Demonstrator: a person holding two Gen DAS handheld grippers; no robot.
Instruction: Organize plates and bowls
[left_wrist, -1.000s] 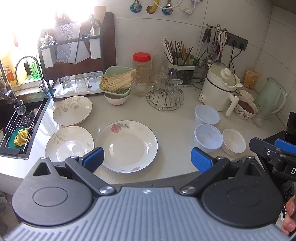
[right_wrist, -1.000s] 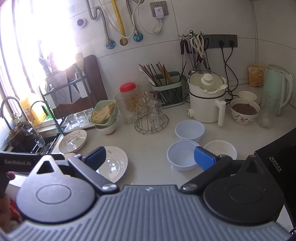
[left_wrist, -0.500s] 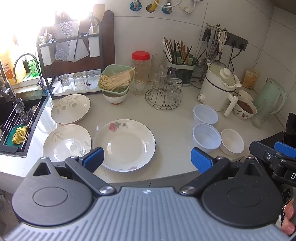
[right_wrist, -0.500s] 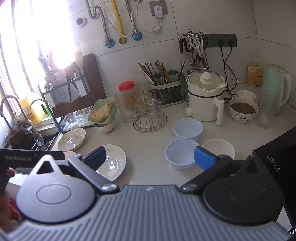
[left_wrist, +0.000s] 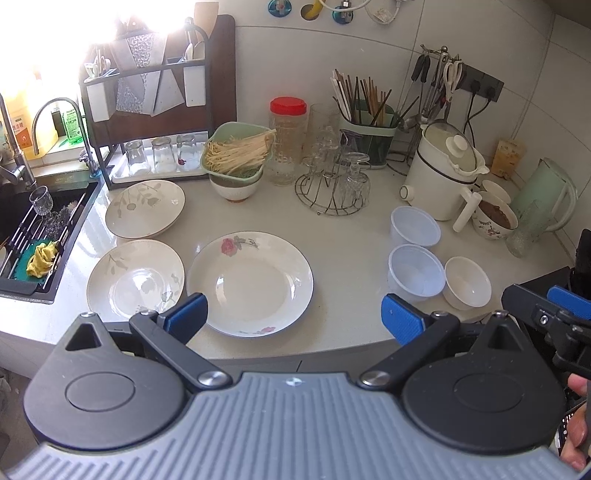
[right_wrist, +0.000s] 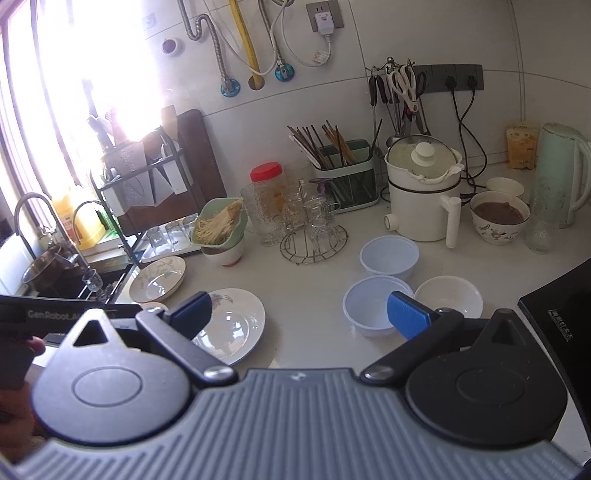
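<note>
Three plates lie on the white counter: a rose-patterned plate (left_wrist: 251, 282) in front of me, a leaf-patterned plate (left_wrist: 135, 278) to its left, and another leaf plate (left_wrist: 144, 207) behind that. To the right sit two translucent plastic bowls (left_wrist: 415, 272) (left_wrist: 415, 226) and a small white bowl (left_wrist: 468, 282). My left gripper (left_wrist: 293, 317) hangs open above the counter's front edge, holding nothing. My right gripper (right_wrist: 300, 314) is open too, short of the plastic bowl (right_wrist: 373, 306), the far plastic bowl (right_wrist: 389, 256) and the white bowl (right_wrist: 448, 297); the rose plate (right_wrist: 236, 325) shows at its left.
A green strainer of noodles (left_wrist: 236, 155) sits on a bowl at the back. A wire rack with glasses (left_wrist: 332, 188), a chopstick holder (left_wrist: 367, 138), a white cooker (left_wrist: 439, 177), a filled patterned bowl (left_wrist: 493, 219) and a kettle (left_wrist: 546, 199) line the wall. A sink (left_wrist: 37, 236) lies left.
Both views have shifted slightly, with the counter objects drifting a little left and up. Both grippers stay open and empty; no dish has moved.
</note>
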